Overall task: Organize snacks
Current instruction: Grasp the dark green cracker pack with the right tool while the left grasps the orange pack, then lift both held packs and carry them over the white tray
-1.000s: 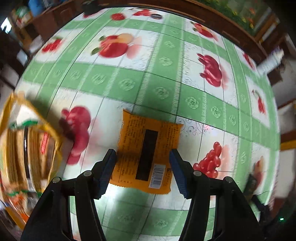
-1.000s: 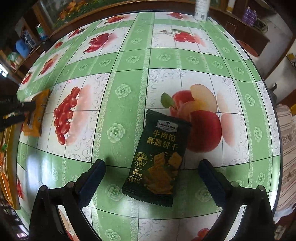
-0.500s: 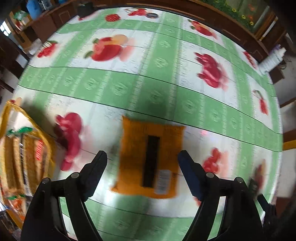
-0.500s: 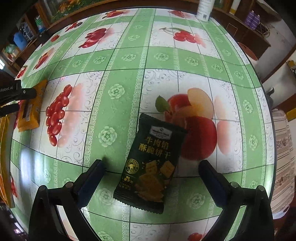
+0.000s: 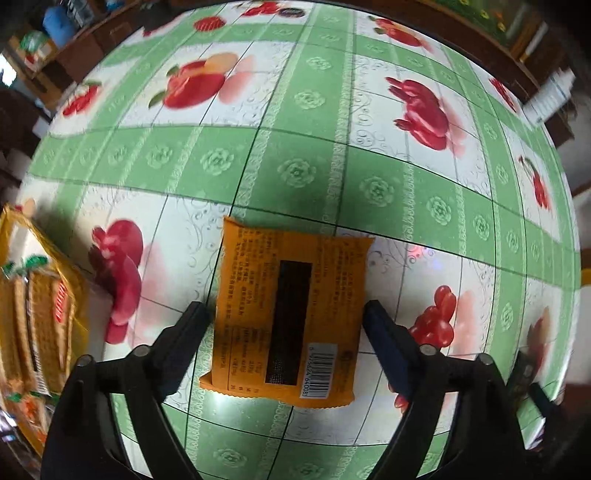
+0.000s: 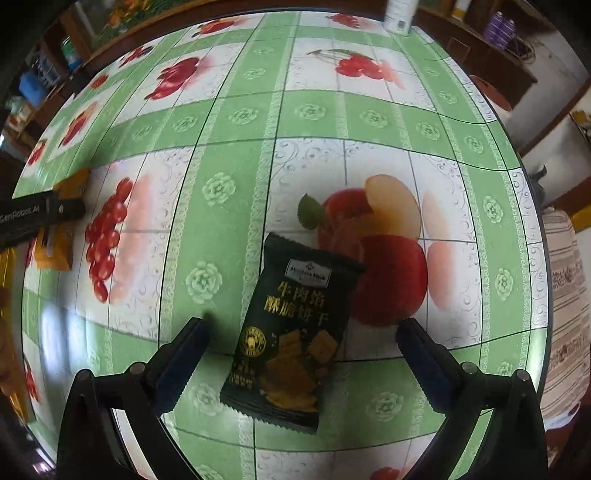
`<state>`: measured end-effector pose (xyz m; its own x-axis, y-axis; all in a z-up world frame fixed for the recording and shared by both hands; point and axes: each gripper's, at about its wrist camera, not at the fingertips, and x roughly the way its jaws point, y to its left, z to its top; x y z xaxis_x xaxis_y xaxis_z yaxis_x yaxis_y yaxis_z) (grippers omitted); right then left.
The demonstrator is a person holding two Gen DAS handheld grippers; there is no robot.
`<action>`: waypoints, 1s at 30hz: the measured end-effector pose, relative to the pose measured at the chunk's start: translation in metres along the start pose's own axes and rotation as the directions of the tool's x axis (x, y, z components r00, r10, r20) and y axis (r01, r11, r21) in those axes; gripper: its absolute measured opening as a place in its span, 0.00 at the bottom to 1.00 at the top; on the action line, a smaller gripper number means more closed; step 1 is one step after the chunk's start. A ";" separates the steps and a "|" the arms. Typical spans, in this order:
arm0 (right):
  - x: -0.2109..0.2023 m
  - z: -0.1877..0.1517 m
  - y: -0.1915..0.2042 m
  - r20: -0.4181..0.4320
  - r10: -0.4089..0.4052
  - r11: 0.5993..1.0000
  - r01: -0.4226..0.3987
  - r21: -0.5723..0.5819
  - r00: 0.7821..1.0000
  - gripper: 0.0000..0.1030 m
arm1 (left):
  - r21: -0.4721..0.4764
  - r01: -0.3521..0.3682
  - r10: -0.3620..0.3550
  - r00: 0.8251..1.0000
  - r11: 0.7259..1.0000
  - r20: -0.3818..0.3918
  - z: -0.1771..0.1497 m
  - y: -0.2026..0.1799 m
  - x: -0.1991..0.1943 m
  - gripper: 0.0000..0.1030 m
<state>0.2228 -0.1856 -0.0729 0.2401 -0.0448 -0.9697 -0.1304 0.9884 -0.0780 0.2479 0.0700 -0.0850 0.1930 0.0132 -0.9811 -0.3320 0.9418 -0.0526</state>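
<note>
An orange snack packet (image 5: 291, 314) lies back side up, barcode showing, on the fruit-print tablecloth (image 5: 295, 173). My left gripper (image 5: 286, 325) points down over it with its jaws opening. The packet lies between the pads, which stand just off its left and right edges. A dark green biscuit packet (image 6: 295, 332) lies face up, slightly tilted, under my right gripper (image 6: 303, 343). That gripper is open wide with a clear gap on both sides of the packet. The left gripper's black body (image 6: 37, 218) also shows at the far left of the right wrist view.
A yellow basket (image 5: 55, 254) with several biscuit packs stands at the left table edge. A white bottle (image 6: 399, 14) stands at the far edge. Striped fabric (image 6: 565, 295) hangs beyond the right edge. Dark wooden furniture surrounds the table.
The left jaws have spread from pinching the orange packet to standing off its sides, and the packet stays flat on the table. The right gripper stays open over the dark packet.
</note>
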 end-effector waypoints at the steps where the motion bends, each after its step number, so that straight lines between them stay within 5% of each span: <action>1: 0.001 0.002 0.000 -0.006 -0.001 1.000 0.001 0.005 1.000 1.00 | -0.009 -0.005 0.005 1.000 1.000 -0.003 0.000 0.003 0.002 0.95; 13: 0.013 0.027 -0.017 -0.116 -0.008 0.994 0.020 0.106 0.993 1.00 | -0.018 -0.010 0.009 0.999 1.000 -0.031 0.007 0.006 0.010 1.00; 15: 0.015 0.030 -0.022 -0.120 -0.011 0.991 0.026 0.132 0.993 1.00 | -0.008 -0.005 0.005 1.000 1.000 -0.020 0.012 0.006 0.009 0.93; 17: 0.010 0.022 -0.021 -0.118 -0.014 0.988 0.032 0.152 0.993 1.00 | 0.038 0.006 -0.006 1.000 0.999 0.014 0.011 -0.005 0.001 0.68; 18: 0.010 0.022 -0.021 -0.114 -0.014 0.987 0.032 0.155 0.993 0.99 | 0.074 0.002 -0.002 1.000 0.997 0.001 0.009 -0.012 0.000 0.68; 20: 0.004 0.019 -0.016 -0.070 -0.016 0.992 0.025 0.124 0.997 0.82 | 0.090 0.004 -0.005 1.000 0.996 0.009 0.006 -0.016 -0.001 0.68; 21: -0.001 0.019 -0.013 -0.045 -0.015 0.994 0.020 0.103 0.999 0.53 | 0.096 0.009 -0.010 1.000 0.995 0.013 0.004 -0.016 -0.001 0.68; 22: -0.006 0.022 -0.010 -0.036 -0.003 0.996 0.006 0.090 0.999 0.45 | 0.097 0.016 -0.017 1.000 0.995 0.009 0.003 -0.016 -0.002 0.68; 24: -0.005 0.023 -0.010 -0.070 0.073 0.993 -0.066 0.097 0.995 0.45 | 0.107 0.028 -0.028 1.000 0.994 0.002 0.000 -0.015 -0.002 0.68; 30: -0.003 0.008 -0.017 -0.035 0.101 0.990 -0.097 0.107 0.994 0.45 | 0.133 0.049 -0.049 0.999 0.990 0.000 -0.020 -0.006 -0.006 0.67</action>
<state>0.2319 -0.2010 -0.0664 0.1916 0.0500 -0.9802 -0.0494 0.9979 0.0412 0.2301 0.0578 -0.0822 0.2093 -0.0334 -0.9773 -0.1960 0.9777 -0.0754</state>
